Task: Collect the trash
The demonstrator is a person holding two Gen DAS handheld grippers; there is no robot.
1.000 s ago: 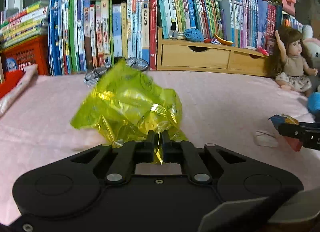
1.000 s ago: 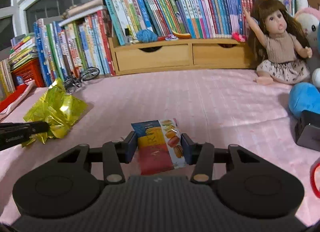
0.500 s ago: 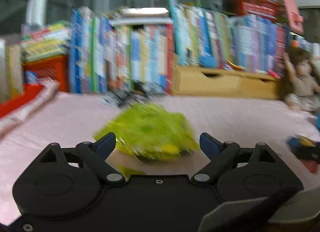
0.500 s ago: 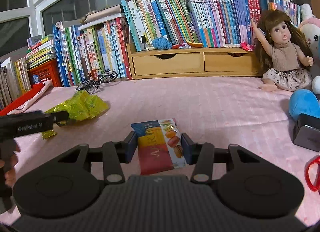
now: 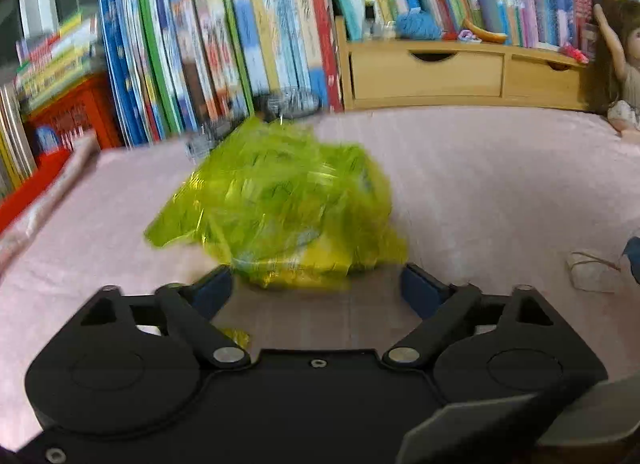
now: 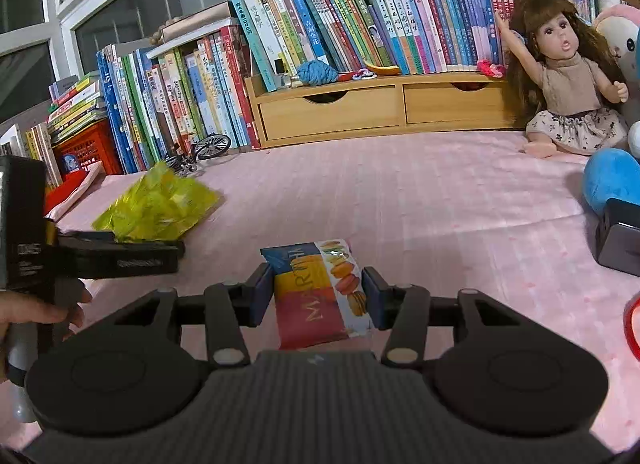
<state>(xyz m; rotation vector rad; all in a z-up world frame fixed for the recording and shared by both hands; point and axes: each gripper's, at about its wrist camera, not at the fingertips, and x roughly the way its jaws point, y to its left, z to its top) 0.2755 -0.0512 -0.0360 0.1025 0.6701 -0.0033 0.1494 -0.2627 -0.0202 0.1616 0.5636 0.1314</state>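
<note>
Crumpled wrapper (image 6: 158,204): lay on the cloth-covered surface (image 6: 400,200), left of the snack packet (image 6: 320,292), in front of the toy bicycle (image 6: 204,150).
Left gripper (image 5: 316,288): sat just before the crumpled wrapper, which lay ahead of and between its spread fingers.
Snack packet: lay between the fingers of the right gripper (image 6: 318,296).
Drawer unit (image 6: 380,106): stood behind, against the books (image 6: 320,32).
Doll (image 6: 568,80): sat right of the drawer unit.
Clear scrap (image 5: 592,272): lay right of the crumpled wrapper.
</note>
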